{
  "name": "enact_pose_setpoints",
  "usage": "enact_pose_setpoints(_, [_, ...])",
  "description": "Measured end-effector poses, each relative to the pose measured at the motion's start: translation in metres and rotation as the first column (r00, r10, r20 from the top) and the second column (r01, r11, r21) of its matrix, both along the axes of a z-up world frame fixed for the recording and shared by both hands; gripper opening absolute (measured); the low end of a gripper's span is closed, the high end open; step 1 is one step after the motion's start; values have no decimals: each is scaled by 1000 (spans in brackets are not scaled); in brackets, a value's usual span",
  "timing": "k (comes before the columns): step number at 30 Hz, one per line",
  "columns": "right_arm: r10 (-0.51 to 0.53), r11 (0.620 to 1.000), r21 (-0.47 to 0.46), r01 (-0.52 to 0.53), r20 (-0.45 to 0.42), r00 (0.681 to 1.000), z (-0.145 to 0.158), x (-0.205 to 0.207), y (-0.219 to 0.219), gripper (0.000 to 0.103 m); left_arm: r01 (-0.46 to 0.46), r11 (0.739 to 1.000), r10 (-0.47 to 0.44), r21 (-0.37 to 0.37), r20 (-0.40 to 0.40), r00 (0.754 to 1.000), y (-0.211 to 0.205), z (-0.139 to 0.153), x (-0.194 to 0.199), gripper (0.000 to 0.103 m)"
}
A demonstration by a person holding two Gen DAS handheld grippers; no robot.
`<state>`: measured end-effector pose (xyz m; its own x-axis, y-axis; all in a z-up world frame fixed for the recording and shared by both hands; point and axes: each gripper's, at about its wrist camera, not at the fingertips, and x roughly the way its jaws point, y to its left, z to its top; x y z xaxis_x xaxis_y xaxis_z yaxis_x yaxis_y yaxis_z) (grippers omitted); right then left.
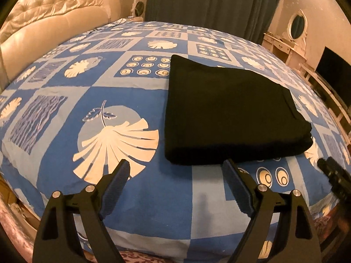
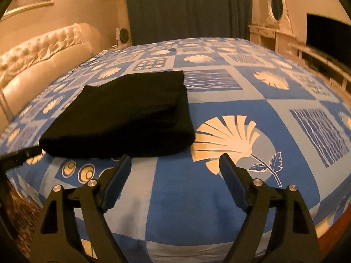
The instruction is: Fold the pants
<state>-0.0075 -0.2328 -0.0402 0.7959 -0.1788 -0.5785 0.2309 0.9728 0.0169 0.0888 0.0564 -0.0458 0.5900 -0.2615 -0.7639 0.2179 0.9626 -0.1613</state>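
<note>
The black pants [image 1: 230, 114] lie folded into a thick, flat rectangle on the blue patterned bedspread [image 1: 109, 109]. They also show in the right wrist view [image 2: 122, 114], left of centre. My left gripper [image 1: 175, 164] is open and empty, just short of the near edge of the pants, which sit ahead and to its right. My right gripper [image 2: 175, 160] is open and empty, with the pants ahead and to its left. The tip of the other gripper shows at the right edge of the left wrist view [image 1: 335, 173] and at the left edge of the right wrist view [image 2: 19, 155].
A cream tufted headboard [image 1: 50, 22] stands at the left. Dark curtains [image 1: 210, 2] hang behind the bed. A white dresser with an oval mirror [image 1: 296, 26] and a dark screen [image 1: 335, 70] stand at the right. The bed's near edge drops to a patterned floor [image 1: 140, 258].
</note>
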Motion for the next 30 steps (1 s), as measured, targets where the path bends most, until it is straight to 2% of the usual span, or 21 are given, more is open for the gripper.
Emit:
enact_pose_setpoints(11, [19, 1000, -14, -19, -9, 1000, -4, 4, 8, 83, 10, 999, -10, 39, 17, 1000, -11, -4, -7, 85])
enact_pose_setpoints(30, [15, 1000, 2, -15, -15, 1000, -7, 2, 10, 83, -4, 998, 2, 55, 39, 999, -12, -1, -10, 85])
